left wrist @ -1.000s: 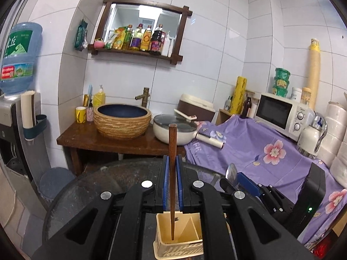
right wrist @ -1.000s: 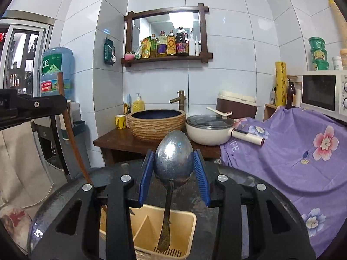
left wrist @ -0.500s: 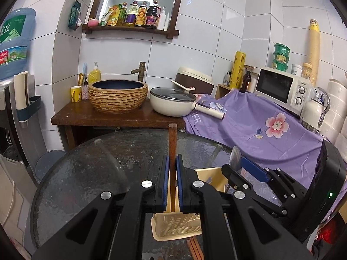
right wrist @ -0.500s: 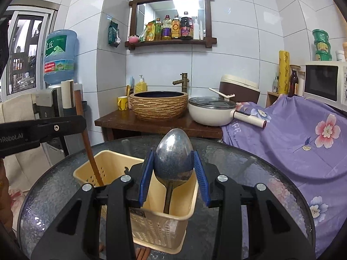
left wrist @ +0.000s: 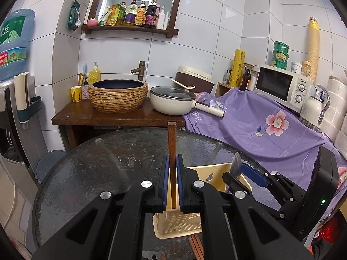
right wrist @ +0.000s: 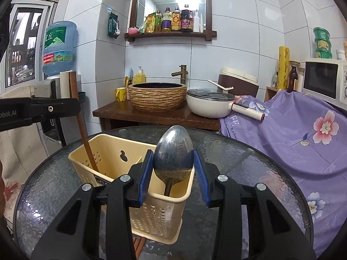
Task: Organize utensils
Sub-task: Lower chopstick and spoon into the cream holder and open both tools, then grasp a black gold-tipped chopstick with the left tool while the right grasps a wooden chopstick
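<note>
L gripper [left wrist: 171, 173] clamped on brown wooden chopstick [left wrist: 172, 143], upright, lower end inside cream utensil caddy [right wrist: 112, 160] on glass table [right wrist: 249, 173]. R gripper [right wrist: 173, 169] clamped on bowl of metal spoon [right wrist: 173, 149], bowl up, handle down in caddy's nr compartment. More chopsticks [left wrist: 196, 247] lie on table just beside caddy base.

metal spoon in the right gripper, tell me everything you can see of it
The metal spoon is dull grey steel with an oval bowl that looks smudged and darker across its lower half. It stands upright, bowl up, with the right gripper shut on the sides of the bowl by its blue pads. Its narrow handle runs down into the right-hand compartment of the cream plastic utensil basket on the glass table. The handle's lower end is hidden.
</note>
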`<action>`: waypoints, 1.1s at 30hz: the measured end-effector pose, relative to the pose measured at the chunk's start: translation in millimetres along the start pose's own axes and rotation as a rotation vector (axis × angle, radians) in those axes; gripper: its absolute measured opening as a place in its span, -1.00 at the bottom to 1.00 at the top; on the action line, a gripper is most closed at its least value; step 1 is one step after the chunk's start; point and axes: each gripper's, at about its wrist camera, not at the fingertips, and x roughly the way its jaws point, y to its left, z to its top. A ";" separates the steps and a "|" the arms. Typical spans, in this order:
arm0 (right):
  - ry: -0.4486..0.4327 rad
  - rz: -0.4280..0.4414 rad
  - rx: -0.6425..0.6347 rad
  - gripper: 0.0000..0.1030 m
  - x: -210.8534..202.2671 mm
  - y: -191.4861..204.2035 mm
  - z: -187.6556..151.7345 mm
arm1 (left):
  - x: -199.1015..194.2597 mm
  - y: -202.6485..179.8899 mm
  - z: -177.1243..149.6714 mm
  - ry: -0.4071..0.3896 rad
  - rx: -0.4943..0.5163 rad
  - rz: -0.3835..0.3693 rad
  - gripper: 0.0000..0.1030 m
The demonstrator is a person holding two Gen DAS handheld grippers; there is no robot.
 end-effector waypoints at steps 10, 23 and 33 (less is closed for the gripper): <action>-0.035 0.021 0.040 0.32 -46.4 -5.5 -4.4 | -46.3 10.5 -19.7 -0.037 -0.017 -0.015 0.33; 0.393 0.082 -0.013 0.34 -69.5 28.3 -113.3 | -42.2 41.8 -153.3 0.340 -0.004 0.042 -0.18; 0.494 0.071 -0.001 0.33 -68.7 38.4 -146.0 | -39.6 25.4 -191.1 0.412 0.038 0.008 -0.32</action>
